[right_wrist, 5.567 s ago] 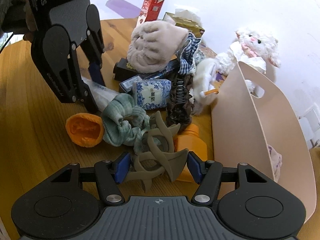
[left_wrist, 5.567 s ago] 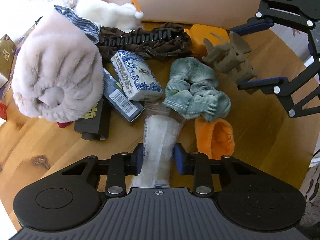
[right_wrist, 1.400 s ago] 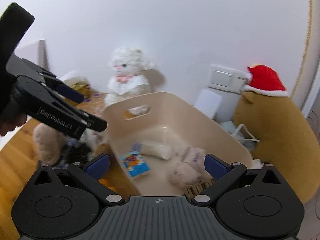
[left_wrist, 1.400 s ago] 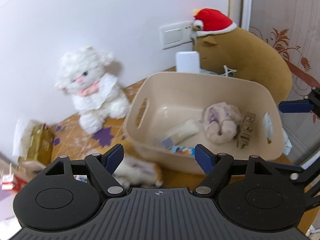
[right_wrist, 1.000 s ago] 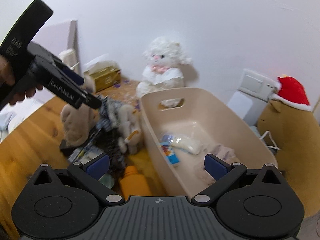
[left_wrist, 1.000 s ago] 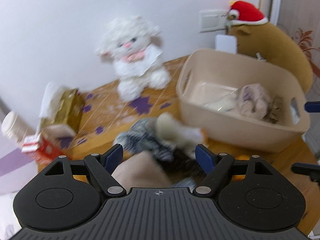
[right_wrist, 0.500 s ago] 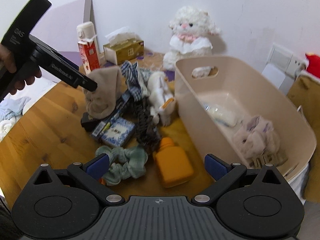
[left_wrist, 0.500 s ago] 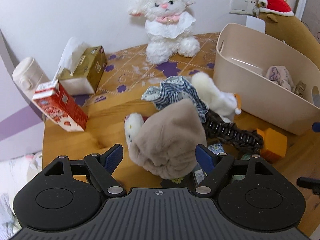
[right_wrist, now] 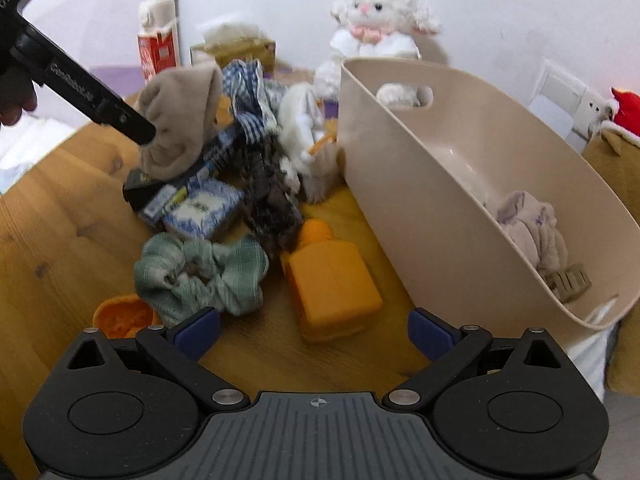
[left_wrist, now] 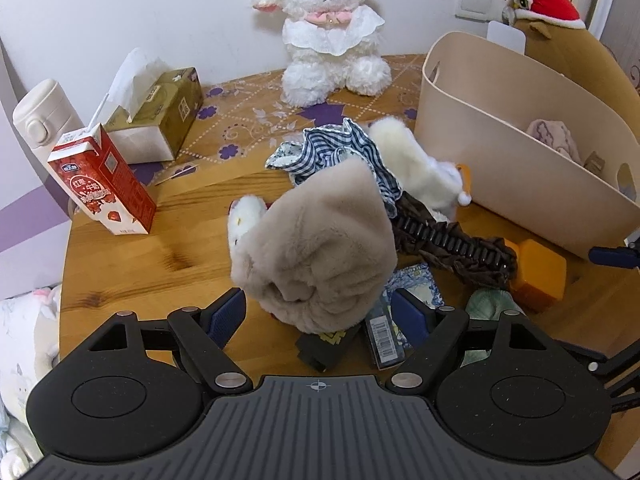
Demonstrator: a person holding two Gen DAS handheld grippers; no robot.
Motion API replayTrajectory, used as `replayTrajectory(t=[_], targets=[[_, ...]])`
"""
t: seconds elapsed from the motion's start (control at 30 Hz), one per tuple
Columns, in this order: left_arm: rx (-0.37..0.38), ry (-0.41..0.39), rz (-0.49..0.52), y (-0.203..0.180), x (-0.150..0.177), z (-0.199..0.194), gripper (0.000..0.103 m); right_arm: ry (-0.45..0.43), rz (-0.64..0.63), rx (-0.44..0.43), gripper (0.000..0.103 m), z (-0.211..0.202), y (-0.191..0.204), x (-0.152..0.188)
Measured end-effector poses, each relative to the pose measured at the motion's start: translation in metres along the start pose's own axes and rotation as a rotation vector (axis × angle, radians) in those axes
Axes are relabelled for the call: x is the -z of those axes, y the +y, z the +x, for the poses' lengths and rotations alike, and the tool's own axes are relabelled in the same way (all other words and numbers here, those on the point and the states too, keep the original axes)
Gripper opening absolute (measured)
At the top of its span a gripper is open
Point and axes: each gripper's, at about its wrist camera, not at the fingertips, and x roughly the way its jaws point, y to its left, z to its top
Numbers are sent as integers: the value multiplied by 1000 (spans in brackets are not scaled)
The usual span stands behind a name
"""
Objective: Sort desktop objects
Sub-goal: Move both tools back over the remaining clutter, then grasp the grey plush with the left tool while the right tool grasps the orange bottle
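Left gripper (left_wrist: 320, 314) wide open, empty, just before a beige plush item (left_wrist: 316, 248) atop the clutter. Right gripper (right_wrist: 314, 330) likewise spread, holding nothing, above an orange bottle (right_wrist: 330, 280) beside the beige bin (right_wrist: 440, 184).

Bright, even light; fisheye-warped edges

White wall (left_wrist: 160, 8) is running behind the round wooden table (left_wrist: 132, 256), with a lilac band (left_wrist: 24, 216) showing low at the left. A patterned mat (left_wrist: 248, 120) with purple flowers is covering the table's far part. A white switch plate (left_wrist: 476, 0) is sitting on the wall at the right. Light is falling evenly, leaving soft shadows on the wall.
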Motion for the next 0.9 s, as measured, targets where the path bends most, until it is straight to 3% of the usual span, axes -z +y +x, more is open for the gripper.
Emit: replayTrajectory(t=[0.1,0.53,0.77,0.9], targets=[[0,-8,-7,-1,-1,2,81,-52,-12,18,101,7,3,4],[12,1,-52,5,-7,14,81,-71,5,36,99,37,2,12],[14,3,-75,9,-8,20,81,-53,-4,28,88,39,-4,18],[9,-2,-80,9,-9,23,81,-63,-30,28,87,44,0,15]])
